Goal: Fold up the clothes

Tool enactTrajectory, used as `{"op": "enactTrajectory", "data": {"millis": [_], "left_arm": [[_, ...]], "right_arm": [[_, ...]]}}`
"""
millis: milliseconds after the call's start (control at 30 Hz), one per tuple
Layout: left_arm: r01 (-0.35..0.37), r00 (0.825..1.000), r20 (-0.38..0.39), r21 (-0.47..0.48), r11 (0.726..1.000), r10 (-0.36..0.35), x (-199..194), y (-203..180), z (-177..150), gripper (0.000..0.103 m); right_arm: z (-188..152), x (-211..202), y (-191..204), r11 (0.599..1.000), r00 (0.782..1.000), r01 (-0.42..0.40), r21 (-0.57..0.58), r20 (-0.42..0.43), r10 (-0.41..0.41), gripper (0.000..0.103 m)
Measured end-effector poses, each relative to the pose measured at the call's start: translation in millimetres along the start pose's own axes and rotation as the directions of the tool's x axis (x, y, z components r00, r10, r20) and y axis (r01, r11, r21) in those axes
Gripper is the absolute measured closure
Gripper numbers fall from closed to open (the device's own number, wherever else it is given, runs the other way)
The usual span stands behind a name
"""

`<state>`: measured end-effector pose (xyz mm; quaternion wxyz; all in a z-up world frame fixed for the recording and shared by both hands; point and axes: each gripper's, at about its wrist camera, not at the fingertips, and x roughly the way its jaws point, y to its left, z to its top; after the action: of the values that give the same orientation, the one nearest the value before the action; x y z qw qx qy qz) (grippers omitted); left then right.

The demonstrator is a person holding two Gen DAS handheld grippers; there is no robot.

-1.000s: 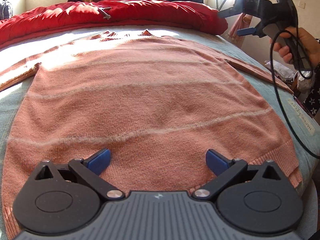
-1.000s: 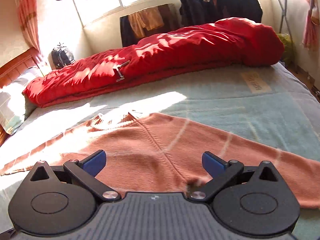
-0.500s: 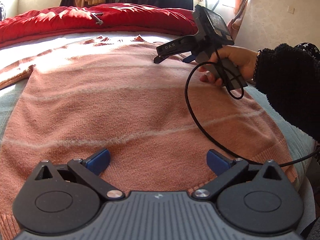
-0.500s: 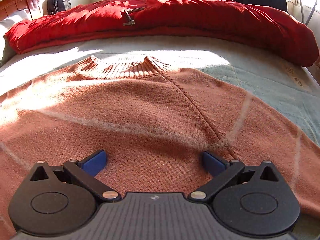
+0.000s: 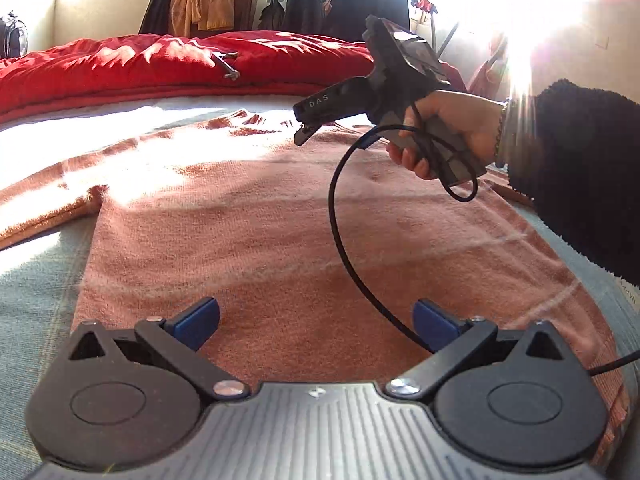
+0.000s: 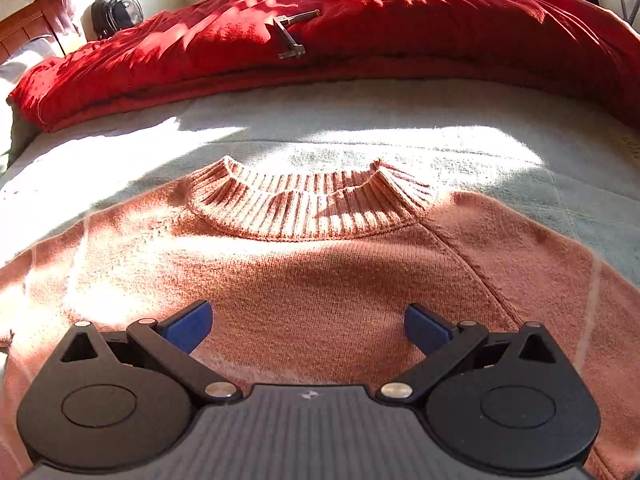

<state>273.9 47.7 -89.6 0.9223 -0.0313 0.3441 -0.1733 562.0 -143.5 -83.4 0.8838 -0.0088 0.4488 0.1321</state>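
A salmon-pink knit sweater [image 5: 248,232] with thin pale stripes lies flat and spread on the bed, hem toward me in the left wrist view. My left gripper [image 5: 316,320] is open and empty, low over the hem. My right gripper [image 6: 308,326] is open and empty, just above the chest below the ribbed collar [image 6: 308,200]. In the left wrist view the right gripper [image 5: 304,128] shows held by a hand over the collar end, its black cable [image 5: 344,248] looping down over the sweater.
A light grey-blue bedsheet [image 6: 360,128] covers the bed. A red duvet [image 6: 360,28] is bunched along the far side with a metal tool [image 6: 290,36] on it. Clothes hang on a rack [image 5: 340,4] behind. A wooden headboard [image 6: 28,28] stands at the left.
My right gripper has moved forward along the sweater to the collar, which now fills its view. My left gripper has dropped lower and closer to the hem. Both stay open.
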Motion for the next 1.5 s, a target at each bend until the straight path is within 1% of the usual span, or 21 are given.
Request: {"op": "enactTrajectory", "data": {"millis": [33, 100, 167, 233, 300, 367, 500, 600, 700, 733, 800, 833, 867, 933, 1000, 1100, 1200, 1267, 1400, 1433, 1500], "left_arm": [[-0.005, 1.0, 0.0, 0.009, 1.0, 0.005, 0, 0, -3, 0.001], [-0.007, 1.0, 0.006, 0.024, 1.0, 0.007, 1, 1, -7, 0.001], [0.015, 1.0, 0.01, 0.014, 1.0, -0.016, 1, 4, -9, 0.001], [0.027, 1.0, 0.015, 0.006, 1.0, -0.027, 0, 5, -11, 0.001], [0.025, 0.999, 0.026, 0.008, 1.0, -0.025, -5, 5, -11, 0.001], [0.016, 0.999, 0.041, 0.02, 1.0, -0.017, -10, 5, -11, 0.001], [0.011, 0.997, 0.071, 0.038, 0.999, -0.014, -21, 2, -11, 0.001], [0.018, 0.995, 0.095, 0.048, 0.999, -0.022, -29, 0, -10, 0.001], [0.025, 0.995, 0.1, 0.054, 0.998, -0.03, -32, -2, -9, 0.001], [0.028, 0.994, 0.1, 0.056, 0.998, -0.034, -33, -3, -9, 0.001], [0.05, 0.995, 0.087, 0.05, 0.998, -0.054, -33, -3, -8, 0.001], [0.084, 0.993, 0.078, 0.04, 0.996, -0.087, -33, -2, -9, 0.001], [0.117, 0.991, 0.069, 0.026, 0.993, -0.118, -32, -1, -9, 0.001], [0.165, 0.985, 0.058, -0.001, 0.986, -0.165, -30, 2, -9, 0.001], [0.163, 0.986, 0.033, -0.018, 0.986, -0.163, -20, 3, -12, 0.001], [0.101, 0.994, -0.046, -0.039, 0.994, -0.103, -3, 2, -16, 0.001], [0.075, 0.996, -0.043, -0.031, 0.997, -0.076, -5, -5, -22, 0.001], [0.049, 0.997, -0.054, -0.003, 0.999, -0.049, -13, -10, -31, 0.001], [-0.034, 0.997, -0.062, 0.136, 0.99, 0.042, -36, -29, -58, 0.001], [-0.047, 0.997, -0.053, 0.151, 0.987, 0.056, -42, -32, -65, 0.001], [-0.053, 0.997, -0.039, 0.147, 0.988, 0.06, -59, -33, -78, 0.001]], "right_arm": [[4, 8, 3, 0.999, 0.999, 0.044, -0.019, 0.001, -0.044, 0.0], [14, 23, 5, 0.996, 0.997, 0.08, -0.029, 0.005, -0.08, 0.0], [23, 39, 7, 0.992, 0.993, 0.116, -0.039, 0.009, -0.116, 0.0], [31, 44, 6, 0.993, 0.993, 0.115, -0.035, 0.016, -0.114, 0.0], [39, 46, 3, 0.993, 0.993, 0.118, 0.007, -0.005, -0.118, 0.0], [41, 36, 5, 0.993, 0.992, 0.122, 0.007, -0.011, -0.122, 0.0], [27, -6, 12, 0.996, 0.996, 0.086, -0.037, -0.012, -0.086, 0.0], [6, -39, 11, 0.994, 0.998, 0.059, -0.088, -0.009, -0.06, 0.0], [-18, -55, 2, 0.994, 0.998, 0.056, -0.09, -0.028, -0.058, 0.0], [-27, -58, -3, 0.995, 0.998, 0.057, -0.081, -0.032, -0.059, 0.0], [-46, -62, -22, 0.998, 0.997, 0.063, -0.021, -0.052, -0.064, 0.0], [-55, -63, -31, 0.998, 0.995, 0.065, 0.015, -0.072, -0.064, 0.0], [-70, -68, -39, 0.996, 0.995, 0.073, 0.045, -0.072, -0.07, 0.0], [-95, -87, -46, 0.994, 0.996, 0.089, 0.059, -0.028, -0.088, 0.0], [-121, -109, -48, 0.993, 0.995, 0.097, 0.064, -0.015, -0.096, 0.0], [-166, -140, -43, 0.989, 0.989, 0.145, 0.039, -0.028, -0.144, 0.0], [-209, -170, -36, 0.988, 0.988, 0.154, 0.016, -0.022, -0.154, 0.0], [-234, -188, -30, 0.985, 0.985, 0.174, -0.007, -0.008, -0.174, 0.0], [-276, -210, -23, 0.988, 0.988, 0.153, 0.001, 0.023, -0.153, 0.0], [-285, -213, -22, 0.988, 0.987, 0.155, 0.0, 0.039, -0.155, 0.0], [-298, -218, -24, 0.988, 0.986, 0.149, 0.035, 0.073, -0.151, 0.0]]}}
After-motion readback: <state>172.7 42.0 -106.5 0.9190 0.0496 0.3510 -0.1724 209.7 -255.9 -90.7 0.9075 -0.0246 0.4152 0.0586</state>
